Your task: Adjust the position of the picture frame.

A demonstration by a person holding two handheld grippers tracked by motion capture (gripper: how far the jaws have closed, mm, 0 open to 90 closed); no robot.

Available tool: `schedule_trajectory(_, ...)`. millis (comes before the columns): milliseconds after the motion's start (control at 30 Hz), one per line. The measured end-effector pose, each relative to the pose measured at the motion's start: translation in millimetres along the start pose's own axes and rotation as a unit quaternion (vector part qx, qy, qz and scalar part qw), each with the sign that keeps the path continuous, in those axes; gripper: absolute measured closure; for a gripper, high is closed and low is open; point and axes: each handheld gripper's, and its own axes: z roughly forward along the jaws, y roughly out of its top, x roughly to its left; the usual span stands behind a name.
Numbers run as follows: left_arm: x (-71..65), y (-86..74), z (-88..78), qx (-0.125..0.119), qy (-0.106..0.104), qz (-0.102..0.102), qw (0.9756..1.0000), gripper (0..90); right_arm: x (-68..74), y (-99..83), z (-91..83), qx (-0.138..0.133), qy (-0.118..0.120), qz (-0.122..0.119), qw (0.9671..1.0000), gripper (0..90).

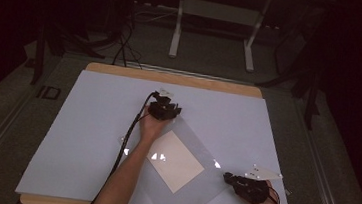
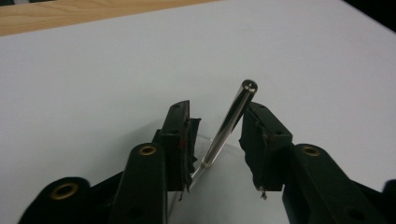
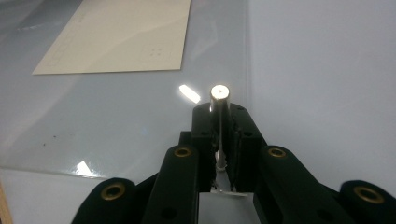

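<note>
High view: clear plastic sheet (image 1: 189,148) lying flat on white table cover (image 1: 91,123), cream paper (image 1: 176,161) under it. Left gripper (image 1: 164,108) at sheet's far corner, jaws spread around a metal rod (image 2: 229,123), rod leaning against 1 pad. Right gripper (image 1: 246,186) at near right corner, clamped on second rod (image 3: 218,107)

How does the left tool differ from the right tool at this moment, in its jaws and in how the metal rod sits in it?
The left tool has its jaws apart, while the right tool has them closed. In the left tool the shiny rod leans slanted in the gap, whereas the right tool's rod stands clamped straight between the jaws. Both are black, both work over the transparent sheet on the white table cover.
</note>
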Motion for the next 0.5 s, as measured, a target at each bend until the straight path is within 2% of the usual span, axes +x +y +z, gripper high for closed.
schedule_trajectory(67, -0.6, 0.7, 3.8, 0.003, 0.001, -0.004, 1.0000, 66.6, 0.3, -0.7, 0.2, -0.002, -0.001, 0.002, 1.0000, 82.6)
schedule_trajectory(133, -3.1, 1.0, 7.0, 0.010, 0.011, 0.004, 0.9999, 68.3, 0.8, -1.9, 1.1, -0.001, -0.006, -0.003, 1.0000, 82.6)
schedule_trajectory(233, -9.5, 3.8, 13.2, 0.030, 0.018, 0.031, 0.9989, 70.8, 2.4, -2.9, 3.2, 0.008, -0.014, -0.002, 0.9999, 82.7)
schedule_trajectory(300, -12.2, 4.4, 14.8, 0.038, 0.037, 0.045, 0.9976, 73.5, 2.2, -2.9, 3.2, 0.007, -0.013, 0.002, 0.9999, 82.7)
schedule_trajectory(333, -12.2, 4.4, 14.8, 0.038, 0.037, 0.045, 0.9976, 76.9, 2.2, -2.8, 3.3, 0.008, -0.014, 0.004, 0.9999, 82.7)
schedule_trajectory(367, -10.3, 4.3, 14.5, 0.037, 0.038, 0.035, 0.9980, 76.9, 2.2, -2.8, 3.3, 0.008, -0.014, 0.004, 0.9999, 82.7)
schedule_trajectory(400, -7.4, 4.1, 13.8, 0.037, 0.029, 0.028, 0.9985, 81.2, 2.9, -2.5, 3.4, 0.008, -0.016, 0.008, 0.9998, 82.9)
schedule_trajectory(467, -9.9, 4.4, 13.4, 0.043, 0.041, 0.055, 0.9967, 82.7, 2.7, -2.4, 3.3, 0.009, -0.015, 0.013, 0.9998, 83.0)
schedule_trajectory(500, -11.4, 4.8, 13.8, 0.043, 0.046, 0.062, 0.9961, 83.5, 2.4, -2.3, 3.4, 0.007, -0.014, 0.018, 0.9997, 82.9)
